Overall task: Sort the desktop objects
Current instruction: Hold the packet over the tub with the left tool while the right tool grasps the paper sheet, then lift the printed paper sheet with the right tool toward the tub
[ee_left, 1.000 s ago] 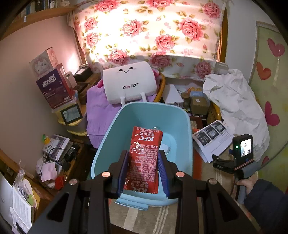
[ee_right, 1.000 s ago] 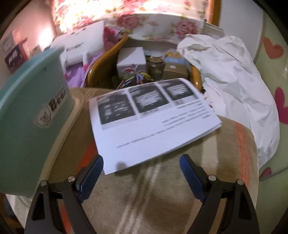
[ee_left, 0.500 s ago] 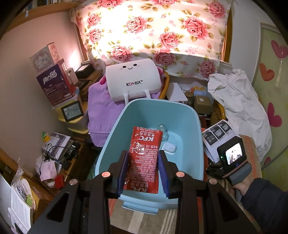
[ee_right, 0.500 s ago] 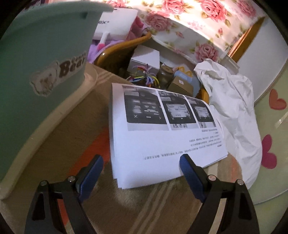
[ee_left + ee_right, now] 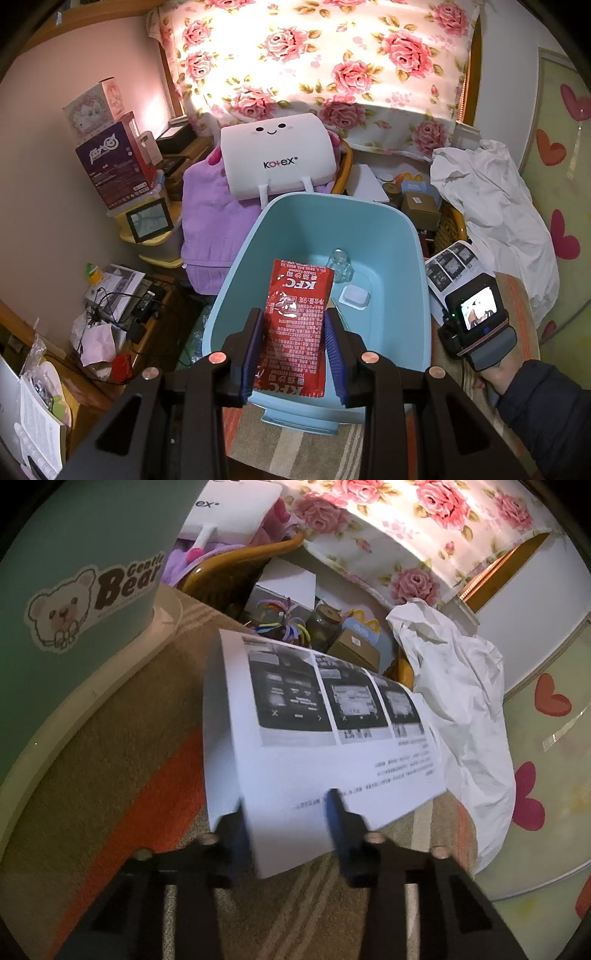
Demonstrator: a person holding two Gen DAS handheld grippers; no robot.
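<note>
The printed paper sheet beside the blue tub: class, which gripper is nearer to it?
Right. The right gripper has just been closing with the printed sheet between its jaws. The left gripper holds a red ketchup packet over the blue tub, away from the sheet.

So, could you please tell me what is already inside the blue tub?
On the blue tub's floor lie a small clear glass jar and a flat white square item. The ketchup packet, clamped in the left gripper, hides part of the floor.
</note>
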